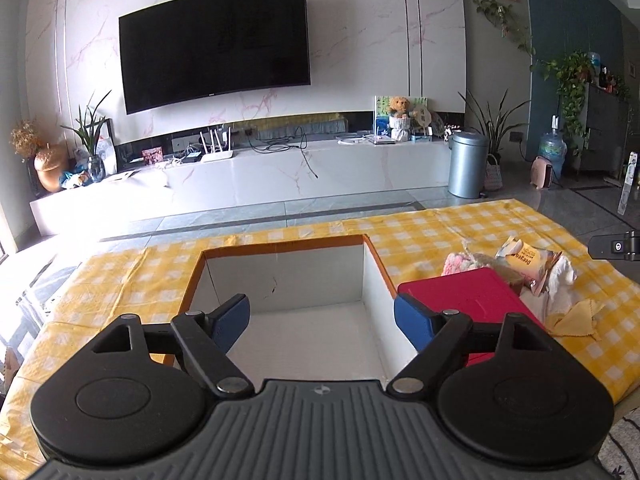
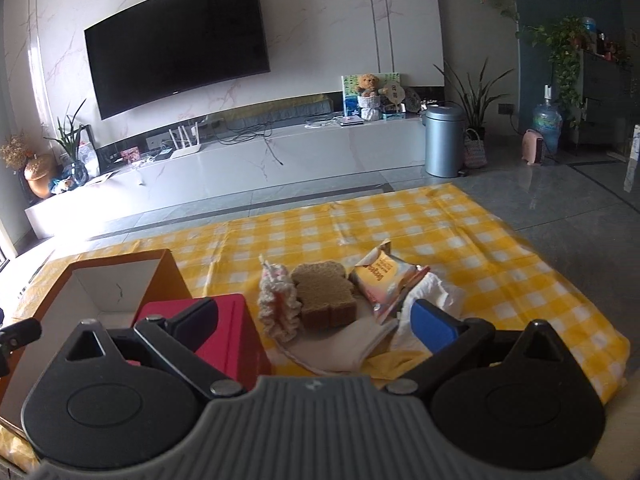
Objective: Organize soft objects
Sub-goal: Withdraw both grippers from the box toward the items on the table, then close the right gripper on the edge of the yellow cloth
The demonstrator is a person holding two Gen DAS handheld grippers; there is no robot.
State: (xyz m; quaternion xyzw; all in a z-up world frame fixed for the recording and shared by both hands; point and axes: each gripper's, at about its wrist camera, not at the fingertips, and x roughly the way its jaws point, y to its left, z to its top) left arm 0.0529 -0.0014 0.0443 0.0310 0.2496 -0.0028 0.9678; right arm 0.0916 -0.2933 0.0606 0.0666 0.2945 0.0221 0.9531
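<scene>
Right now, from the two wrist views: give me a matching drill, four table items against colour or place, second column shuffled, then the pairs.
Column one:
1. open box
2. lidded box
3. bread-shaped sponge
4. snack packet

Column two:
A. brown, between the knitted piece and the packet
B. white inside, orange rim, nothing visible inside it
C. yellow-orange wrapper, lying on white cloth
D. red, right beside the open box

Pairs: 1-B, 2-D, 3-A, 4-C
</scene>
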